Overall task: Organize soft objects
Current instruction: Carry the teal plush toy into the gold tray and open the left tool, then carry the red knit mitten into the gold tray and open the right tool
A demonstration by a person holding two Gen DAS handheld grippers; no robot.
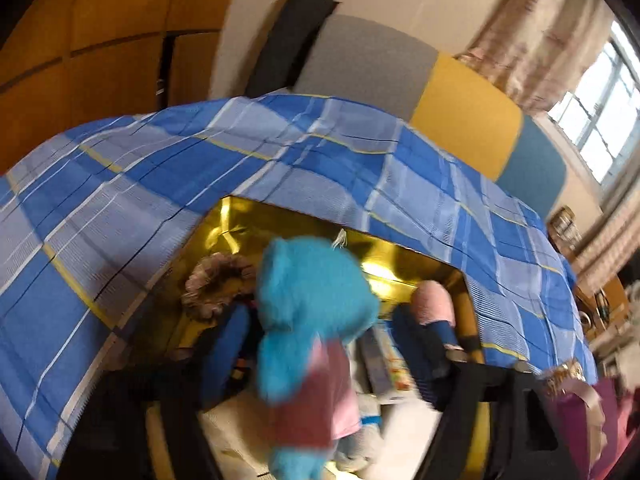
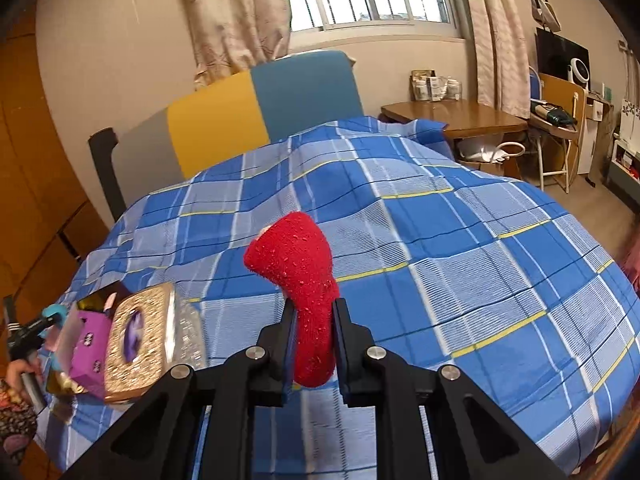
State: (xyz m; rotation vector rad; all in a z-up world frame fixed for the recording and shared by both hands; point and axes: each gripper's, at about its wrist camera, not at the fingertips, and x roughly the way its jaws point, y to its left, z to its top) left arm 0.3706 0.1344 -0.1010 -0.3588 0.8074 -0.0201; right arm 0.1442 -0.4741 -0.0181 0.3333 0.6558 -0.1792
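In the left wrist view, my left gripper (image 1: 324,344) is shut on a turquoise plush toy (image 1: 312,304) in a pink shirt, held over a gold-lined box (image 1: 248,224) on the blue plaid bed. A furry brown soft item (image 1: 216,284) and a pink soft item (image 1: 434,302) lie in the box. In the right wrist view, my right gripper (image 2: 314,316) is shut on a red fuzzy sock (image 2: 298,268), held above the bed (image 2: 460,240). The left gripper and the turquoise toy (image 2: 56,314) show at the far left there.
A glittery gold tissue box (image 2: 138,336) and a purple box (image 2: 88,344) sit at the bed's left edge. A grey, yellow and blue headboard (image 2: 248,108) stands behind. A wooden bedside table (image 2: 452,116) and a chair are at the right, a wardrobe on the left.
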